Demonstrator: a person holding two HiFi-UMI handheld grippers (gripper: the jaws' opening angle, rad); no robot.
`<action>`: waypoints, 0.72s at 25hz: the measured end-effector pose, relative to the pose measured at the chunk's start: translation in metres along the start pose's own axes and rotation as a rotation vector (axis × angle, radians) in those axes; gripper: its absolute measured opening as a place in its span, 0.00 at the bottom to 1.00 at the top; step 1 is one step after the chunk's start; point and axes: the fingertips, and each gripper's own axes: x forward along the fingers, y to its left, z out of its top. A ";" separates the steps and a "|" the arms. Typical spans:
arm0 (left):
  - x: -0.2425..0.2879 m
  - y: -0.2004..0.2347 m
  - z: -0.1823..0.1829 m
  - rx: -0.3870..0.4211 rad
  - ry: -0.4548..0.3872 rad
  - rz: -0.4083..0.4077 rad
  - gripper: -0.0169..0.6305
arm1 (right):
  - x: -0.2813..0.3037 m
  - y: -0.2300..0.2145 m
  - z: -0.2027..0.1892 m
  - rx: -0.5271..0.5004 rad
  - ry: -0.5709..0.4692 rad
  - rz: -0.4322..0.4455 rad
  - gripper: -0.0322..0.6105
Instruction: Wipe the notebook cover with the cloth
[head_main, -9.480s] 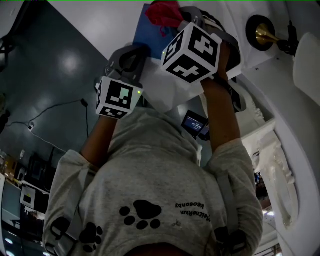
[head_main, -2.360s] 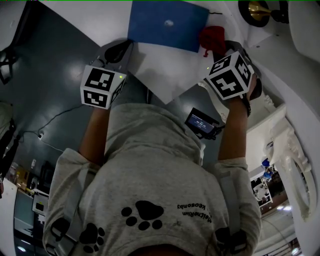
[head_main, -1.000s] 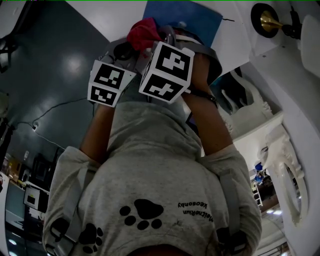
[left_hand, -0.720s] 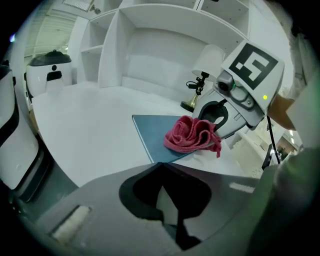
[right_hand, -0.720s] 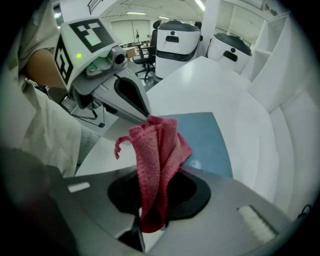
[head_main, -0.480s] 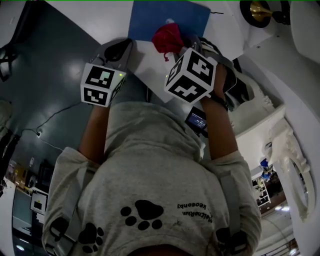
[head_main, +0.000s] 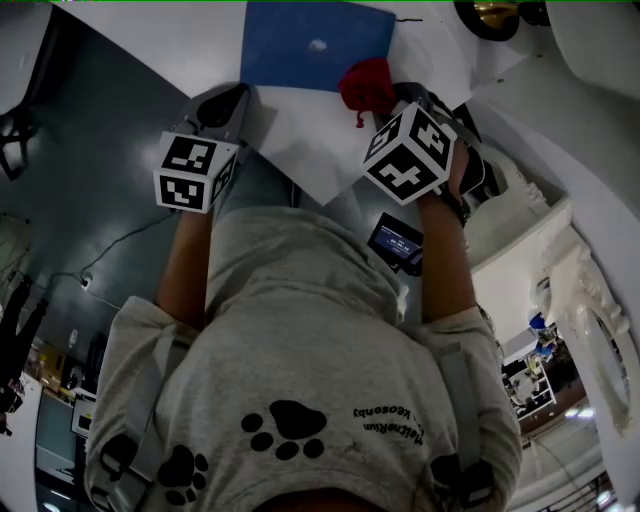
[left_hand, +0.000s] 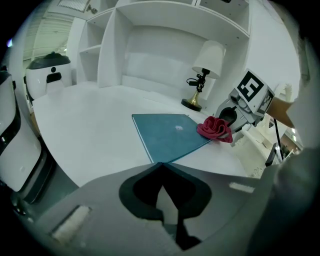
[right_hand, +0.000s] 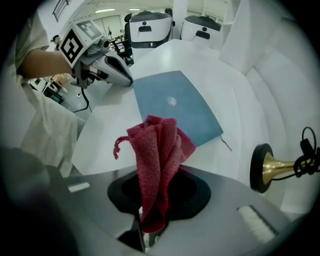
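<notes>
The red cloth is clamped in the right claw, just beside the blue notebook. The notebook is laid flat near the counter's front corner. The left claw is held clenched and empty by the notebook's near corner.

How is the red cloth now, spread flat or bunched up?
Bunched up. In the right gripper view the cloth stands in gathered folds, its lower end pinched in the right gripper.
</notes>
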 end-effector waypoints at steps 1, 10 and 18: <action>0.000 0.000 0.000 0.000 0.001 0.001 0.02 | 0.001 -0.001 -0.006 0.011 0.008 0.001 0.17; 0.000 0.001 0.000 0.012 0.003 0.008 0.02 | -0.021 -0.005 -0.027 0.160 -0.050 -0.030 0.17; -0.012 -0.003 0.015 0.013 -0.019 0.027 0.02 | -0.070 -0.014 0.016 0.316 -0.346 -0.100 0.17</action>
